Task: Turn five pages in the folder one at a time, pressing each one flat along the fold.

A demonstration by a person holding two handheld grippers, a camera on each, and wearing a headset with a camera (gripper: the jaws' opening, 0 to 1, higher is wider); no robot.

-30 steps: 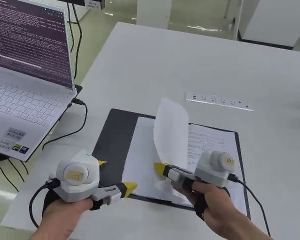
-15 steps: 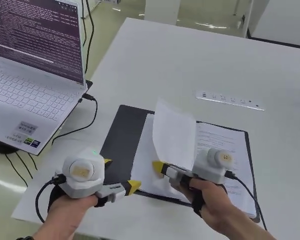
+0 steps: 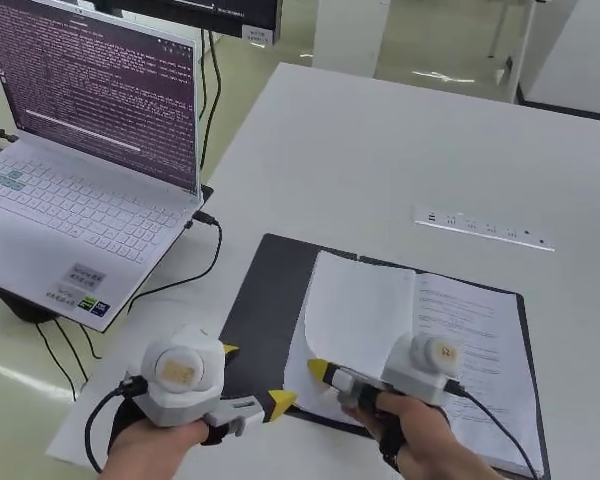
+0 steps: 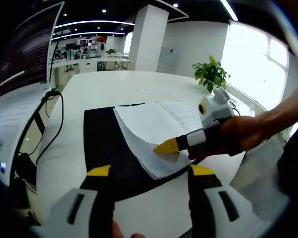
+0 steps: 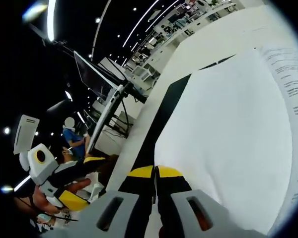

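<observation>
**Page mid-turn, pinched in the right gripper**

The folder [image 3: 258, 300] lies open on the desk [image 3: 380, 140], with its black left cover bare. One page [image 3: 365, 310] arches up from the fold and leans toward that left cover, blank side up and not yet flat. The right gripper [image 3: 320, 372] has its jaws together on the page's near edge, at the near side of the folder. In the right gripper view the two yellow tips meet with just a thin line between them, and the white sheet spreads out right ahead of them. The right hand [image 3: 415, 440] holds that gripper just off the folder's near edge. A printed sheet [image 3: 480, 320] lies flat on the folder's right half, text up.

The left gripper [image 3: 253, 377] hangs near the folder's near-left corner, jaws apart and nothing between them. Its own view looks along the black cover with one tip on each side, and the right gripper's tip shows there touching the page's lower corner. The left hand [image 3: 150, 455] holds it, just off the folder.

Left of the folder stands an open laptop [image 3: 80, 200], its screen full of text. A black cable [image 3: 208, 220] runs from the laptop's side past the folder's left edge. Beyond the folder, toward the right, a white power strip [image 3: 485, 229] lies flat on the desk. In the left gripper view a green plant [image 4: 210, 74] stands well beyond the folder.
</observation>
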